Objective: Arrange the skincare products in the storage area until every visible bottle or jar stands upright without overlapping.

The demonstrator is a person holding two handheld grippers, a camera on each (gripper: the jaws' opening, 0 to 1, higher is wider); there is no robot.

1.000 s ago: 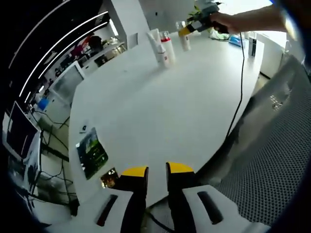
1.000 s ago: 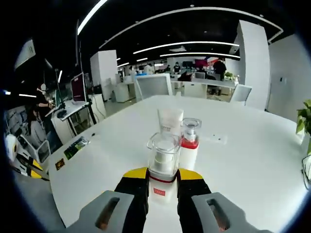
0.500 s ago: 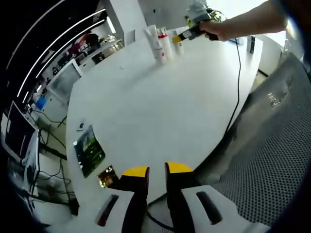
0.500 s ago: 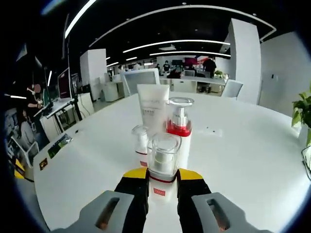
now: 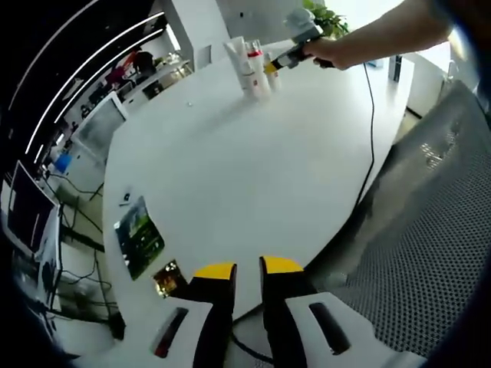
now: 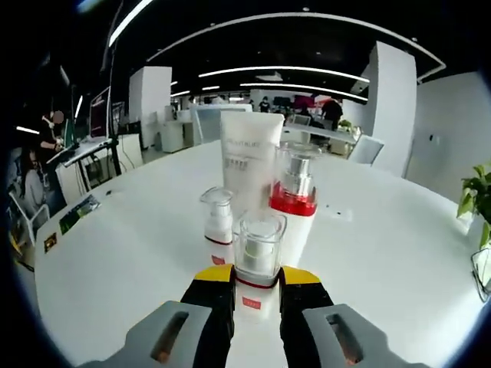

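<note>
In the right gripper view, my right gripper (image 6: 258, 277) is shut on a small clear-capped bottle (image 6: 258, 251) with a red band, held upright over the white table (image 6: 399, 291). Just beyond it stand a white tube (image 6: 249, 161), a pump bottle (image 6: 296, 195) with a red collar, and a smaller clear-capped bottle (image 6: 218, 221) to the left. The left gripper view shows the same group (image 5: 249, 65) at the table's far end, with a person's hand (image 5: 326, 52) holding the right gripper (image 5: 270, 66) against it. My left gripper (image 5: 247, 270) hangs shut and empty off the near table edge.
A grey mesh chair (image 5: 433, 222) fills the right of the left gripper view. A black cable (image 5: 370, 130) runs across the table from the hand. A dark leaflet (image 5: 140, 236) and a small card (image 5: 170, 280) lie near the front-left edge. A potted plant (image 6: 477, 195) stands at the far right.
The right gripper has carried its bottle closer to the standing tube and pump bottle, which now loom larger. The left gripper has stayed put.
</note>
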